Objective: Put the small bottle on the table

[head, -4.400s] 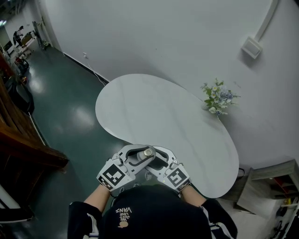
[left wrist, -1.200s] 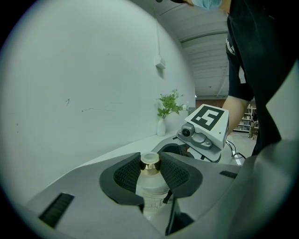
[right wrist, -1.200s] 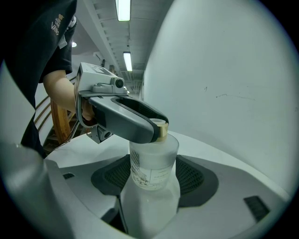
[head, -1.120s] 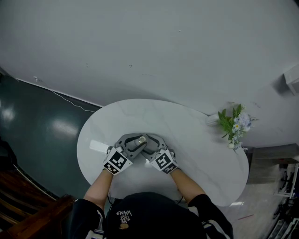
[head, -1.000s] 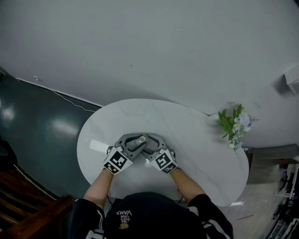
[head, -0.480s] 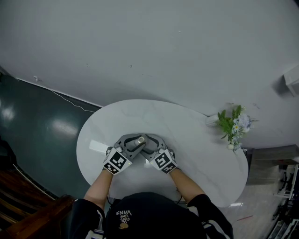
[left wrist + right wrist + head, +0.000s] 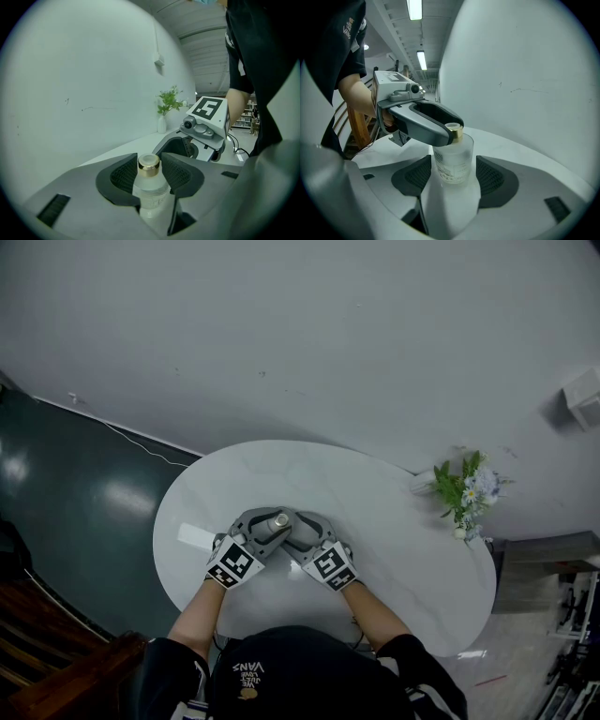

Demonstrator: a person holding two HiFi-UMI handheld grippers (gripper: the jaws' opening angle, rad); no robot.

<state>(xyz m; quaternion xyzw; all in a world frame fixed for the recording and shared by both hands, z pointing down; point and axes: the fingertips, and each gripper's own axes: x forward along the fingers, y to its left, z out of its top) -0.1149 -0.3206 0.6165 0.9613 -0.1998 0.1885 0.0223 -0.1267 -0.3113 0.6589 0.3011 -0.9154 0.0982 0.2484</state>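
The left claw (image 7: pixel 151 175) is clamped on the small bottle (image 7: pixel 151 191), its dark ribbed pads pressing the frosted glass from both sides just under the gold cap (image 7: pixel 149 164). The bottle stands upright, low over the near left part of the white tabletop (image 7: pixel 394 521); I cannot tell whether its base touches. The right claw (image 7: pixel 454 178) faces it with jaws apart, a gap on each side of the glass. A vase of flowers (image 7: pixel 464 488) stands at the far right edge

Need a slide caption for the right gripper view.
Left claw grips the small frosted glass bottle with gold cap between the open right claw, over the white table.
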